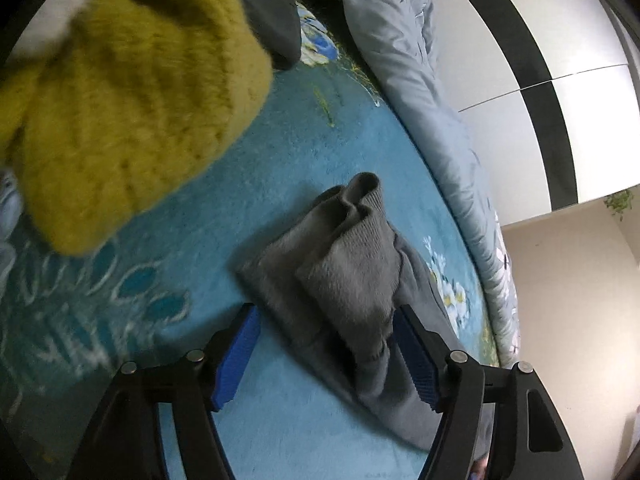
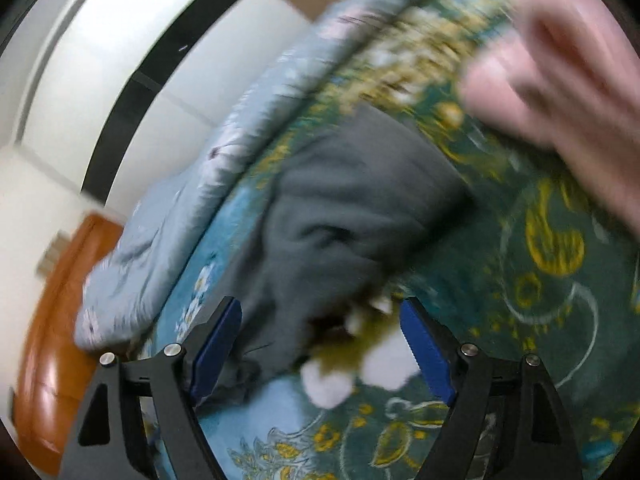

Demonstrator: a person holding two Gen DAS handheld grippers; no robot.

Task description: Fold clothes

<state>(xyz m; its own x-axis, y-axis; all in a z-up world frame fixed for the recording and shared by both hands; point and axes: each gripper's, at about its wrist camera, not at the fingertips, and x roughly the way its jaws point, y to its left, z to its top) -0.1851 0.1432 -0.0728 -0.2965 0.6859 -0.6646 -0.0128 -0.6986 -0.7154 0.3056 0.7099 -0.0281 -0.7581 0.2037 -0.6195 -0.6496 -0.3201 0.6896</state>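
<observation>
In the left wrist view a folded grey knit garment (image 1: 340,276) lies on the blue patterned blanket (image 1: 256,184), its lower part running between the fingers of my left gripper (image 1: 324,354), which is open. A fuzzy olive-yellow garment (image 1: 132,108) hangs blurred at the upper left. In the right wrist view, heavily blurred, a dark grey garment (image 2: 348,216) lies on the blanket (image 2: 532,288). My right gripper (image 2: 320,350) is open, with a bit of olive and white fuzzy fabric (image 2: 360,352) between its fingers, not clamped.
A light blue-grey floral quilt (image 1: 424,92) is bunched along the bed's edge beside white wardrobe doors (image 1: 512,40). More dark clothing (image 1: 272,12) lies at the far end. A pink garment (image 2: 560,80) is at the upper right of the right wrist view, an orange-brown headboard (image 2: 56,320) at its left.
</observation>
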